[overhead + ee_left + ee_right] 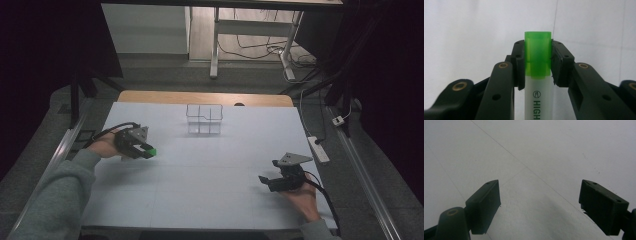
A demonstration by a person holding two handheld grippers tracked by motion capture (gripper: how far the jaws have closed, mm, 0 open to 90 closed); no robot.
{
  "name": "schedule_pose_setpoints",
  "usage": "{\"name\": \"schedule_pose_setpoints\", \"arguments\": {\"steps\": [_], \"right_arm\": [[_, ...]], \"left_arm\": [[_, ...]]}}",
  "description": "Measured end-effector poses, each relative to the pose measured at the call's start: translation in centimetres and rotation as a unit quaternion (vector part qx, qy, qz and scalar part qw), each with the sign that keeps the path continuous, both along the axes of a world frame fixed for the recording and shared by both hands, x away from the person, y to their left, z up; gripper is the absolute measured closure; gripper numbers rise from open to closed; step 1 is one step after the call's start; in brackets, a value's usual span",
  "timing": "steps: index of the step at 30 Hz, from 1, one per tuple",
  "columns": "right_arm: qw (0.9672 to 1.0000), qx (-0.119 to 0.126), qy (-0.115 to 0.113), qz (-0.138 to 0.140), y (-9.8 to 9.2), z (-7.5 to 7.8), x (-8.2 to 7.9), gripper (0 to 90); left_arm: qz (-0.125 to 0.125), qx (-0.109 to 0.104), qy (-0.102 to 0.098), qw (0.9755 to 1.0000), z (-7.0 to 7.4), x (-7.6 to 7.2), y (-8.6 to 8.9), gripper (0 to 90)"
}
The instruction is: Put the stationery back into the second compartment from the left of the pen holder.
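Note:
A highlighter [537,72] with a white barrel and a green cap lies lengthwise between the jaws of my left gripper [537,61], which is shut on its cap. In the high view that left gripper [145,150] is over the table's left side, and the highlighter's green cap [151,151] pokes out of it toward the right. My right gripper [264,181] hovers near the table's right front, jaws wide apart. Between its jaws in the right gripper view, my right gripper [540,206] holds nothing, with bare white table behind.
A clear plastic organiser [204,119] with compartments stands at the far middle of the white table [210,165]. A power strip [318,148] and cables lie on the floor off the right edge. A person's grey sleeve [60,195] enters at bottom left.

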State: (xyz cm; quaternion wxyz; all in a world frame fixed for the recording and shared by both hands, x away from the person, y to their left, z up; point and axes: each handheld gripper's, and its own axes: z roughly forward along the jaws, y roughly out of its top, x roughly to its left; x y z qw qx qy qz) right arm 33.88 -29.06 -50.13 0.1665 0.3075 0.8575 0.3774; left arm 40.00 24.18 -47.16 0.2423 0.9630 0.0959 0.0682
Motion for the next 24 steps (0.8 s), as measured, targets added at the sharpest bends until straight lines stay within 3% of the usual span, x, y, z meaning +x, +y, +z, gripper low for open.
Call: {"name": "schedule_pose_setpoints", "arguments": {"steps": [6, 9, 12, 20, 24], "right_arm": [[1.0, 0.003, -0.001, -0.001, 0.0, 0.1, 0.0, 17.0], [1.0, 0.003, -0.001, -0.001, 0.0, 0.1, 0.0, 17.0], [1.0, 0.003, -0.001, -0.001, 0.0, 0.1, 0.0, 17.0], [1.0, 0.005, -0.002, -0.002, -0.1, 0.1, 0.0, 17.0], [1.0, 0.006, -0.002, -0.002, 0.0, 0.1, 0.0, 17.0]], "left_arm": [[0.027, -0.045, -0.014, 0.9985, 1.1, -0.2, 0.5, 67.0], [0.04, -0.055, -0.019, 0.9975, 1.4, -0.2, 0.4, 67.0], [0.058, -0.073, -0.023, 0.9953, 1.7, -0.1, 0.3, 67.0], [0.102, -0.123, -0.041, 0.9863, 2.6, 0.1, -0.1, 66.9], [0.132, -0.142, -0.05, 0.9797, 2.9, 0.1, -0.3, 66.9]]}}
